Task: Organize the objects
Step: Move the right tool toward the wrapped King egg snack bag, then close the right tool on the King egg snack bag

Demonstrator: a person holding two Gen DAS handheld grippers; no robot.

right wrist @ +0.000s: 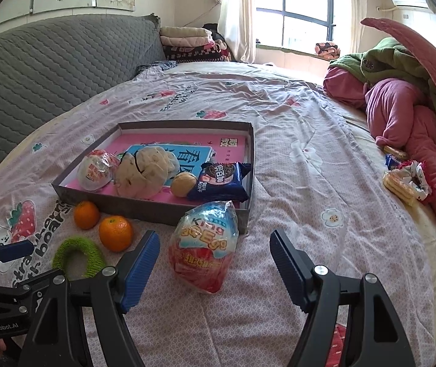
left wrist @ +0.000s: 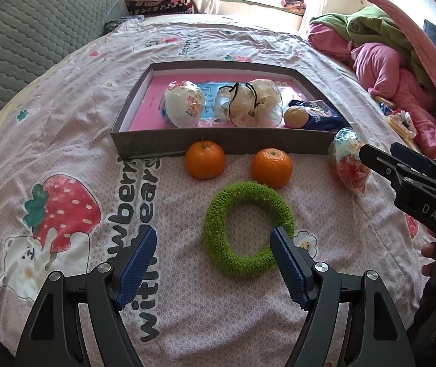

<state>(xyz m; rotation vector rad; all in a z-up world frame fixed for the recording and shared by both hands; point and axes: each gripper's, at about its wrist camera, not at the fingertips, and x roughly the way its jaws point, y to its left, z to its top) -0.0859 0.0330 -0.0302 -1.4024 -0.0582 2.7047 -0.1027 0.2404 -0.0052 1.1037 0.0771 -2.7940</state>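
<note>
Objects are split between the box (right wrist: 157, 211) and the bedsheet (right wrist: 279, 128) right now. Inside the box I see a wrapped egg (right wrist: 97, 169), a mesh bag (right wrist: 144, 171), a small round bun (right wrist: 182, 185) and a blue cookie pack (right wrist: 219, 182), all lying on a pink book. Out on the sheet, just in front of the box's near wall, sit two oranges (left wrist: 205, 159) (left wrist: 271, 167), with the green ring (left wrist: 248, 227) right below them. My left gripper (left wrist: 213, 243) is wide open and holding nothing; its right pad overlaps the ring's rim in the left view, can't tell if it's touching. My right gripper (right wrist: 215, 244) is also spread wide and empty, with a big candy egg (right wrist: 204, 247) lying on the sheet between its fingers, pads clear of it.
</note>
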